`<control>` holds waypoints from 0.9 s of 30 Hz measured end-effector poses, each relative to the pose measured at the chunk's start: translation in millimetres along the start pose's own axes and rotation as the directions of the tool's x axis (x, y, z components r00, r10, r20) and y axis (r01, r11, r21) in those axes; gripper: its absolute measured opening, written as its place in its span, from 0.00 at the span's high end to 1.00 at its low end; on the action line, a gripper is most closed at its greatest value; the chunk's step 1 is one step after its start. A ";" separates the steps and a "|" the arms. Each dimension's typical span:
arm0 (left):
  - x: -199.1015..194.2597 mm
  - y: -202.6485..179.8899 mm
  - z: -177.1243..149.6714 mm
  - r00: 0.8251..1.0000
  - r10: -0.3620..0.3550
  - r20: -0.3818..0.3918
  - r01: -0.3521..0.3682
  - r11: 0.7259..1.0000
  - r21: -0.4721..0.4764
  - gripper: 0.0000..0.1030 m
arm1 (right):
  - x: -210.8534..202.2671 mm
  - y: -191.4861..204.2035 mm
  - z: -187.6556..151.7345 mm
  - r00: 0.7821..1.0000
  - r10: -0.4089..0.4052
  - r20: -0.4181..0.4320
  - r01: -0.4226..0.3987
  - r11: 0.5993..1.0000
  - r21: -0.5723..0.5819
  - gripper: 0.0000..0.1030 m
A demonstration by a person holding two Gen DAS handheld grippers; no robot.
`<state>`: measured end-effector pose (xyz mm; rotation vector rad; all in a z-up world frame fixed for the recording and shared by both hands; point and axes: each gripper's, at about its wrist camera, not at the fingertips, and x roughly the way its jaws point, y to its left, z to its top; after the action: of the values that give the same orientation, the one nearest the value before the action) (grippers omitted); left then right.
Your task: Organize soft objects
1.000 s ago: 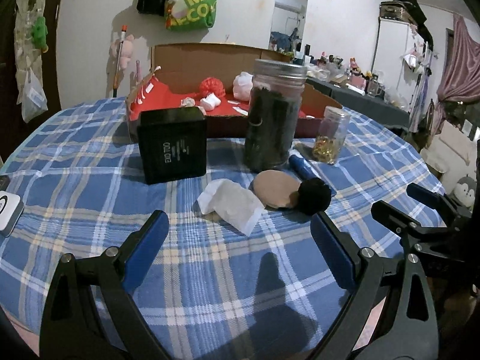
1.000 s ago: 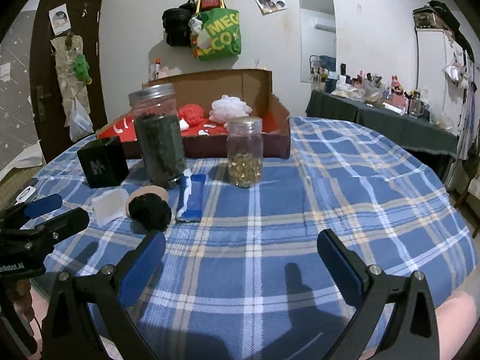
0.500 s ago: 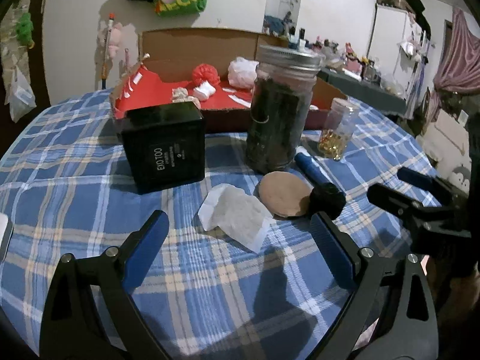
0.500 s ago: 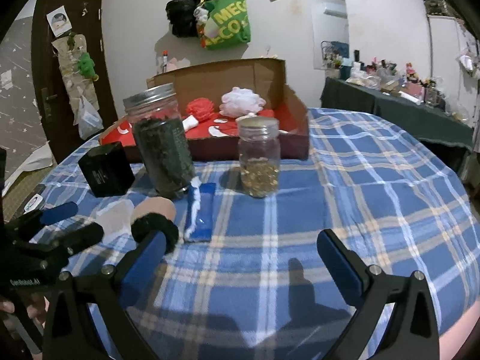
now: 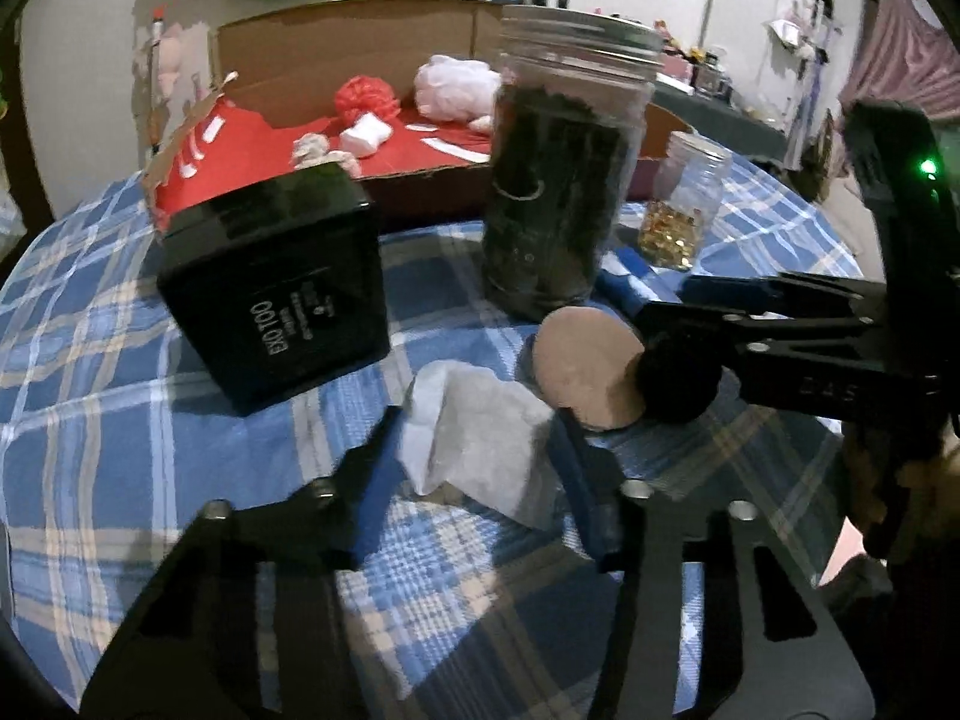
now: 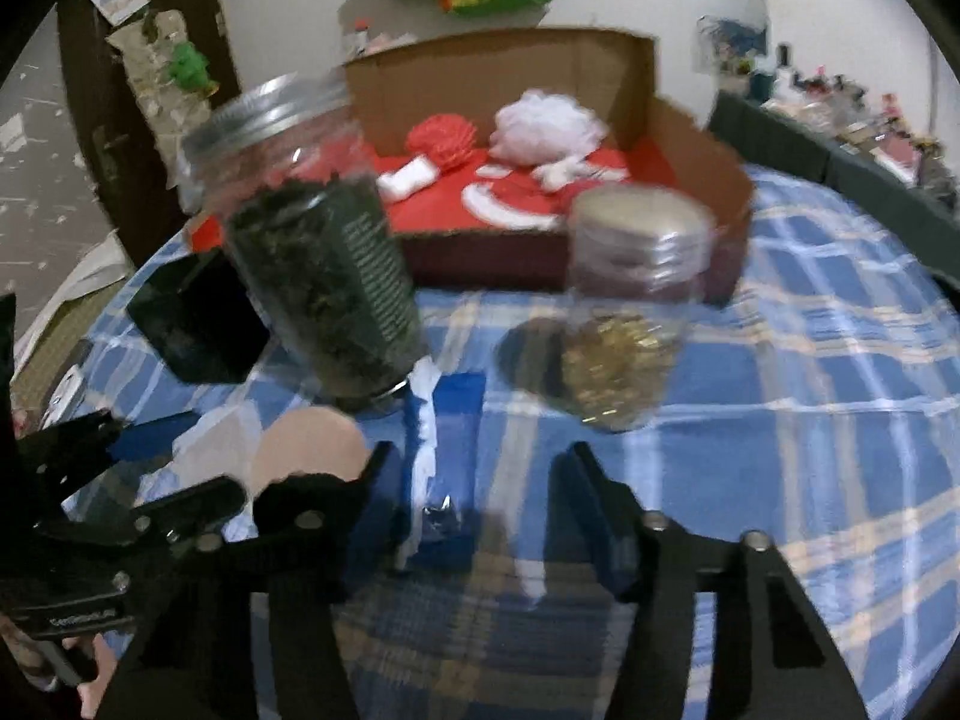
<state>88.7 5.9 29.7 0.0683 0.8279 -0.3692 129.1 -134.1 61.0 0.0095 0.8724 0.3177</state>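
Note:
A crumpled white cloth (image 5: 480,450) lies on the blue plaid tablecloth (image 5: 90,396). My left gripper (image 5: 474,456) is closing on it, and both pads touch its bunched sides. In the right wrist view, a blue packet (image 6: 450,420) with a white edge lies between the fingers of my right gripper (image 6: 474,474). Those jaws are also closing, but there is still a gap on each side of the packet. A tan round pad (image 5: 582,366) and a black pom (image 5: 672,384) sit between the two grippers. From the left wrist view the right gripper (image 5: 666,306) reaches in above the pom.
Behind stand a black box (image 5: 282,288), a tall jar of dark leaves (image 5: 558,180) and a small jar of gold bits (image 5: 678,204). A cardboard box (image 5: 360,30) with a red floor holds red and white puffs. A person's hand shows at the lower left (image 6: 90,666).
Both grippers moved forward and down toward the objects, and both jaws narrowed from wide open. The left now brackets the white cloth and the right brackets the blue packet.

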 end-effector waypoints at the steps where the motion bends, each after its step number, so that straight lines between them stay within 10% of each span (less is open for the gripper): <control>1: -0.8 -0.6 -0.3 1.000 -0.011 0.001 0.011 1.000 0.004 0.69 | 2.8 1.4 -0.5 1.000 0.024 -0.015 -0.024 1.000 -0.009 0.73; 7: -10.2 0.7 0.7 0.998 -0.057 0.007 0.057 0.998 -0.011 0.86 | -8.0 9.7 -4.8 0.996 0.087 -0.009 -0.088 0.993 -0.075 0.78; 27: -20.7 8.8 -2.7 0.997 -0.073 0.023 0.073 0.997 -0.022 0.86 | -45.7 -2.4 -14.1 0.995 0.094 0.031 -0.093 0.994 -0.056 0.78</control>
<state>77.1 20.7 42.2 0.0125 0.8141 -0.4285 91.7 -150.8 85.9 0.0054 0.8310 0.4277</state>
